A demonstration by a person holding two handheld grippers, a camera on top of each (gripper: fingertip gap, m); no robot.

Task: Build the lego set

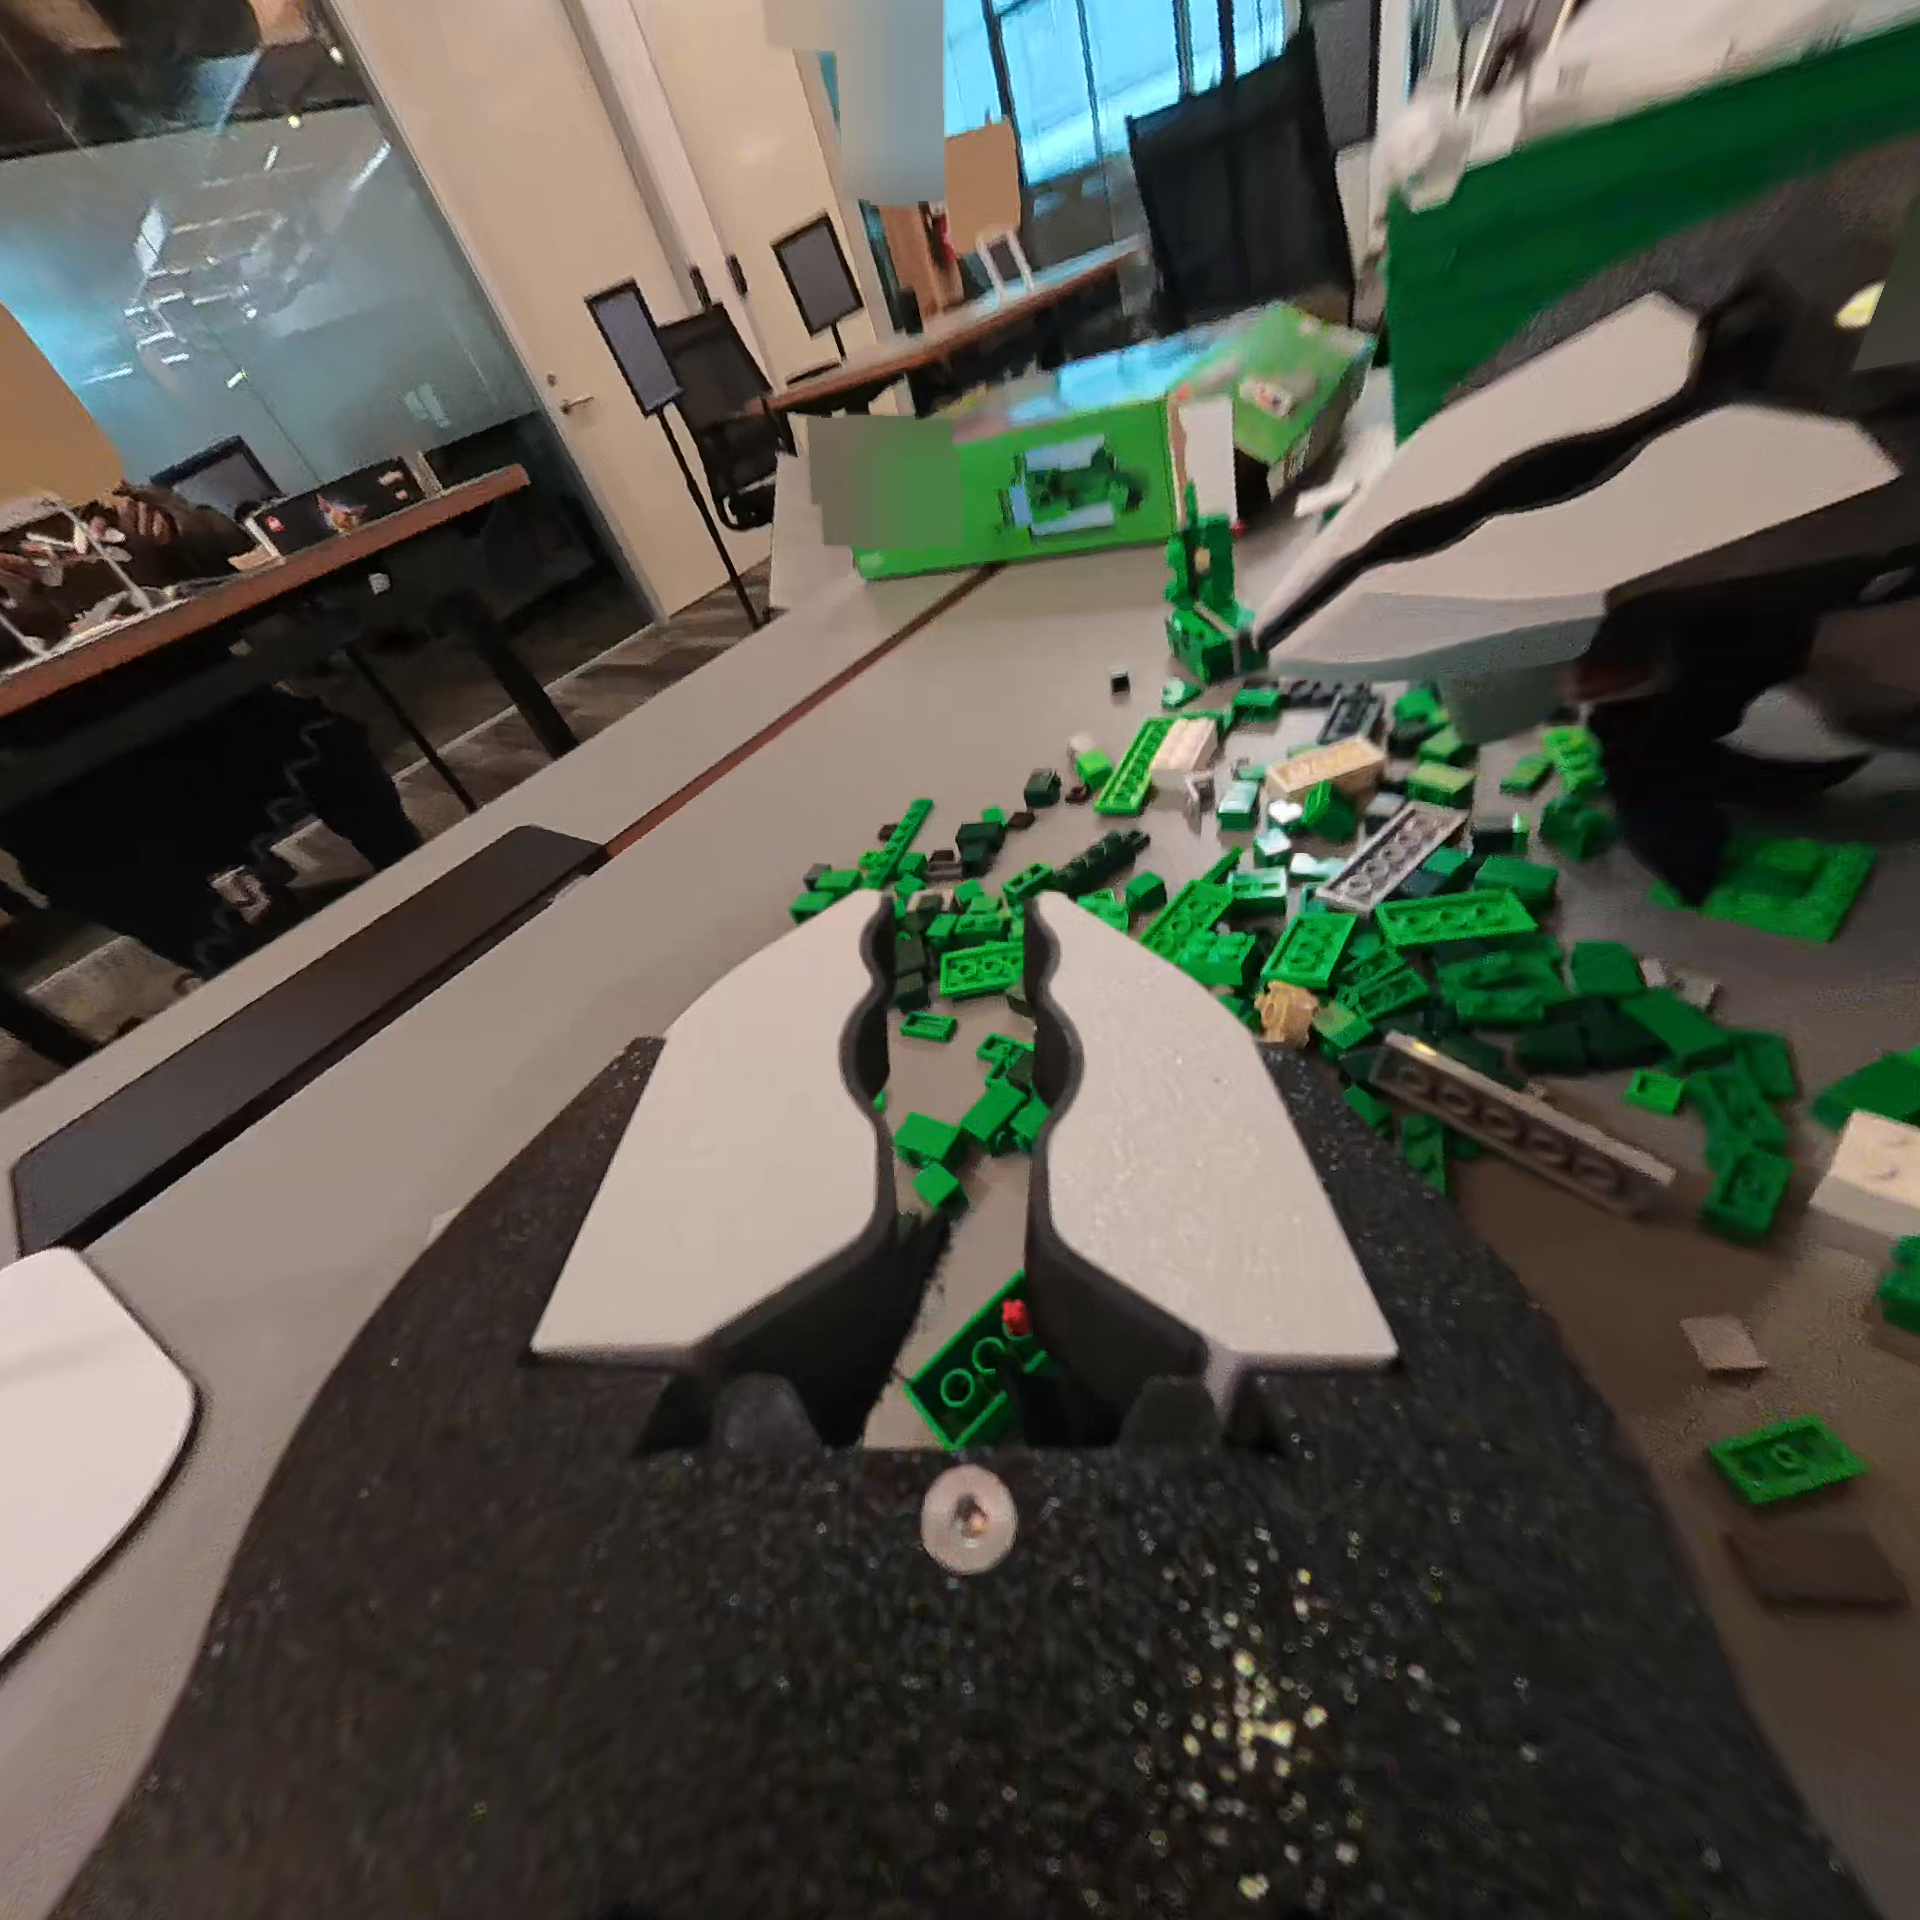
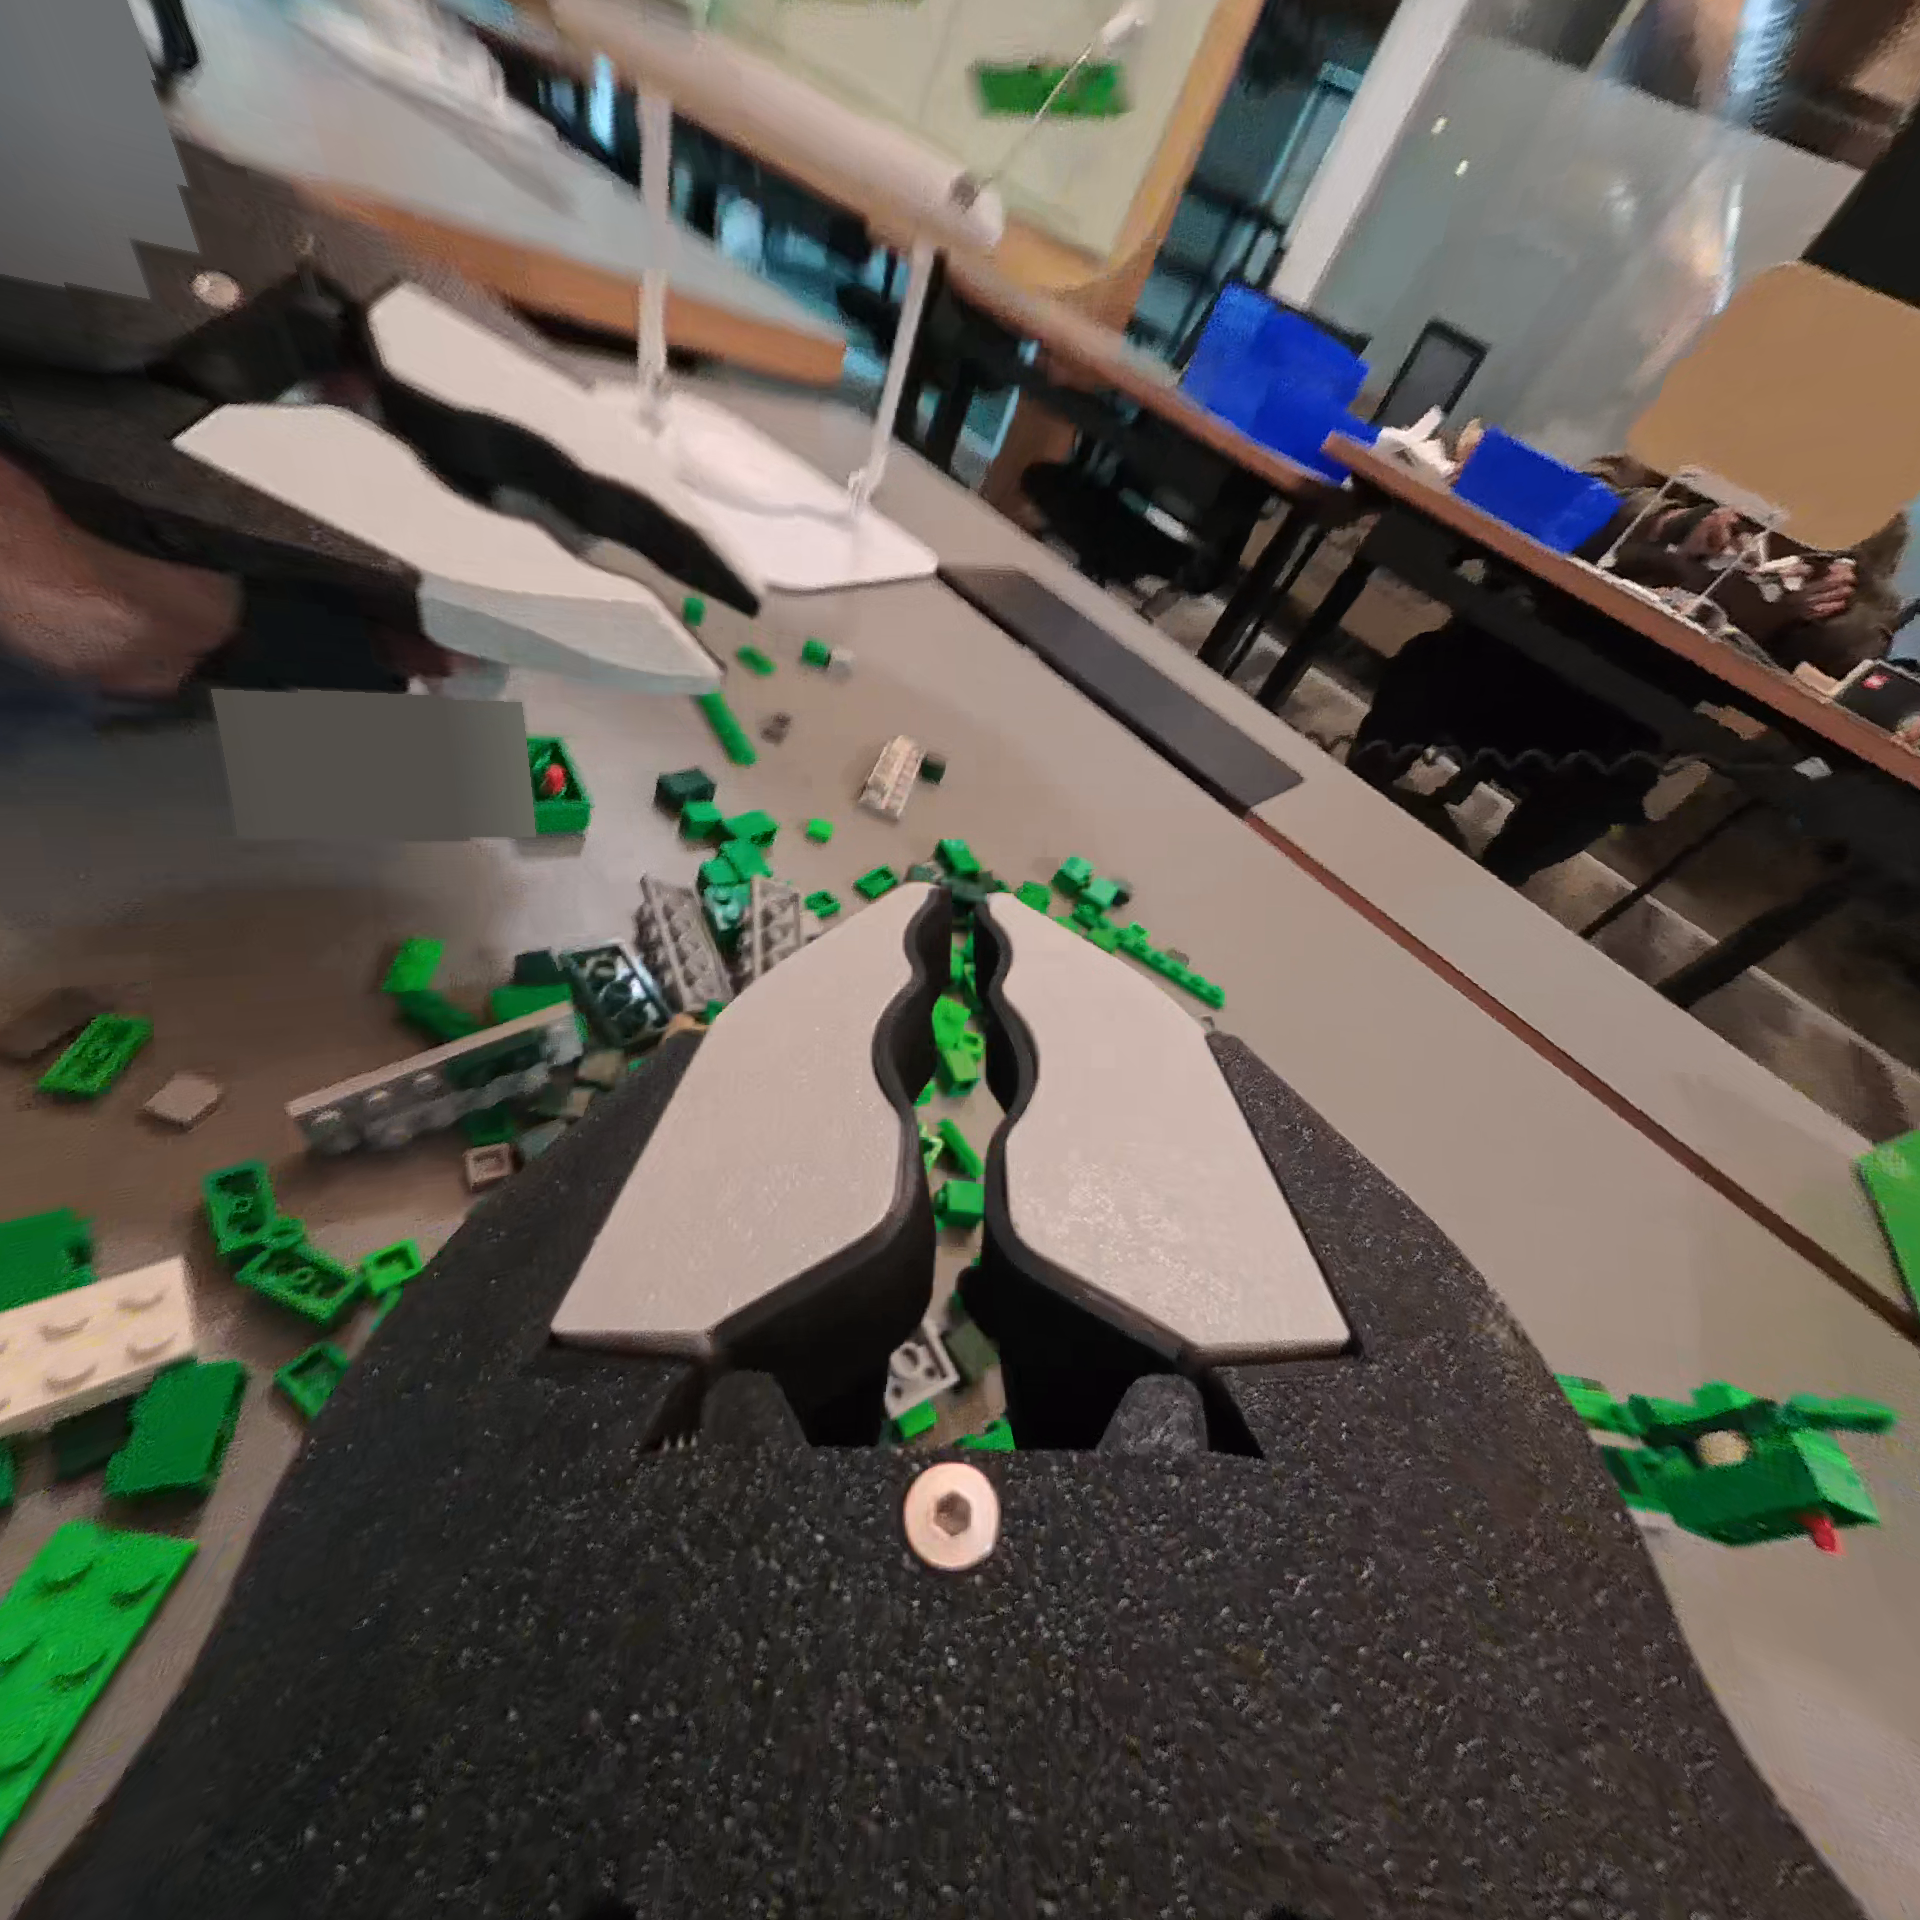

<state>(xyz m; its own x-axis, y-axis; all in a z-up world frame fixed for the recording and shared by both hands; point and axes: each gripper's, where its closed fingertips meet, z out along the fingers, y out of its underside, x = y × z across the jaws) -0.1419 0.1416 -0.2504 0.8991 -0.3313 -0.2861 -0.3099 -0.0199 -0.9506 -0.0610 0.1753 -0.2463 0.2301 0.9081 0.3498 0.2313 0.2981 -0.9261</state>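
A: Left gripper (image 1: pixel 958 914) – fingers parted by a clear gap, nothing held. Right gripper (image 2: pixel 964 902) – tips nearly closed, nothing seen between them.

B: Loose green bricks (image 1: pixel 1455 920) scattered on the grey table (image 1: pixel 675 727); small green model (image 1: pixel 1205 603) stood at the far side, near the box (image 1: pixel 1039 488).

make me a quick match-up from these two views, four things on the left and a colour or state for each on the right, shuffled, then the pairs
Things:
1. left gripper
2. long studded plate
3. set box
4. small partly built model

Colour or state:
A. grey, lying flat among the loose bricks
B. green, with a red tip at one end
C. open, nothing between its fingers
D. bright green, at the far end of the table

Pairs: 1-C, 2-A, 3-D, 4-B
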